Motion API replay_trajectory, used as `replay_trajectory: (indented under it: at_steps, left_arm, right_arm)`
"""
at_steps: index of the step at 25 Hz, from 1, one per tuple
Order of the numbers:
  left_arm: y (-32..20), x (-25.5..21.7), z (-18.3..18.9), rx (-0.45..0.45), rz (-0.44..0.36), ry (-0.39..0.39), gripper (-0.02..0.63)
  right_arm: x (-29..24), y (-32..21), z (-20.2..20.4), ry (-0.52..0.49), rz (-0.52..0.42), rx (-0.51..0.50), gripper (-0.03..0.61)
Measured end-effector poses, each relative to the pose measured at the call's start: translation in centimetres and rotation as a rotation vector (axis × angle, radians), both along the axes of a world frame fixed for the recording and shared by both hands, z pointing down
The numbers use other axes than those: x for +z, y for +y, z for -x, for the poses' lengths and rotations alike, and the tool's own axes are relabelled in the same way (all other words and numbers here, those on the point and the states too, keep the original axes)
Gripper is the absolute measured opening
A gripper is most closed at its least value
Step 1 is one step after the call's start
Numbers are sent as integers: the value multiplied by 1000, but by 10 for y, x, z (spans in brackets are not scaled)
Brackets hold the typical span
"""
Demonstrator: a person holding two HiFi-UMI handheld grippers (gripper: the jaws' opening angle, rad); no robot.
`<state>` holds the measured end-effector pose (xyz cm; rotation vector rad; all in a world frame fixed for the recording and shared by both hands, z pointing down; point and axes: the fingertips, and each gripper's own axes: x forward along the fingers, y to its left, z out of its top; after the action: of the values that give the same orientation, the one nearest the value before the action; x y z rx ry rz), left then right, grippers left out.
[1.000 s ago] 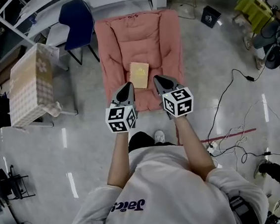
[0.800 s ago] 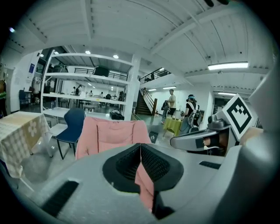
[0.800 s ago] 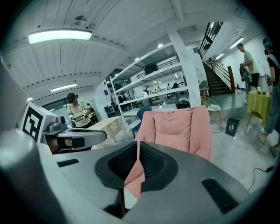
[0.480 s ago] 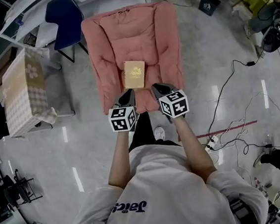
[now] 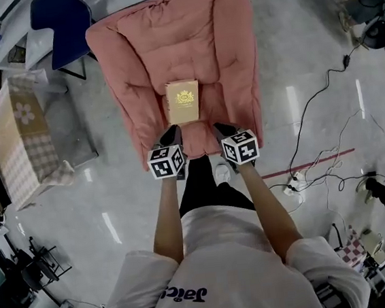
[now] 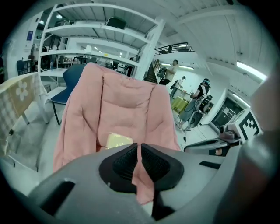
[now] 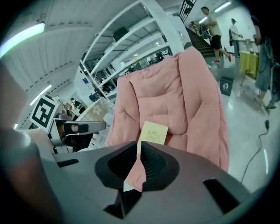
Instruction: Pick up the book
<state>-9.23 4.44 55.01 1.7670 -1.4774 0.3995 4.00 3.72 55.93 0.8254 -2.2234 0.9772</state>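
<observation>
The book (image 5: 183, 101) lies flat on the seat of a pink padded chair (image 5: 140, 46). It is a pale yellow volume with a gold emblem on its cover, resting about the middle of the cushion, just in front of where the backrest rises. Nothing is on top of it and nothing touches it.

The person stands at the chair's front edge with both arms stretched forward and a gripper in each hand. The left gripper (image 5: 171, 131) hangs over the near part of the seat, just short of the book's near left corner. The right gripper (image 5: 221, 128) sits level with it on the other side, near the book's right corner. Both point forward and down toward the cushion, with the book ahead of them and between their lines, and neither has reached it. Each gripper's own view shows the jaws pressed together with only a thin seam between the dark pads and nothing in them.

Around the chair is pale, glossy floor (image 5: 293, 71). A blue chair (image 5: 62, 16) stands behind the pink chair's left shoulder, and a checked cloth (image 5: 19, 134) with a flower on it drapes something boxy further left. On the right a red line (image 5: 303, 165) crosses the floor beside a tangle of cables (image 5: 316, 179).
</observation>
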Motion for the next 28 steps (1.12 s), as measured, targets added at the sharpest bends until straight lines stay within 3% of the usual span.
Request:
replay_trajectory:
  at_steps: [2,5,8,11,13,19,23,28]
  left_arm:
    - [-14,31,13,6,52,-1,18]
    - [-33,78,29,21,120,-5,19]
    - [-50,121,39,49,168,-9,34]
    - [-64,162,43,88,226,9,168]
    - [-75,185,47,100,248,24,198]
    - [-111,232,57,145,244,60,306]
    - [-133,254,59,144,200,94,334]
    - [-145,278,54,171,226,132,342]
  right_arm:
    - [32,-15,9,21,37,-1,28]
    - [78,-36,26,36,96,-5,147]
    - [122,-54,40,46,129,-3,160]
    - [163,-71,50,28,157,10,197]
    - [191,-79,56,14,180,6,237]
    - [261,-85,74,-13,236,-40,281]
    - [297,-87,80,13,224,-68,313]
    - [323,-87,89,-17,250,-61,333]
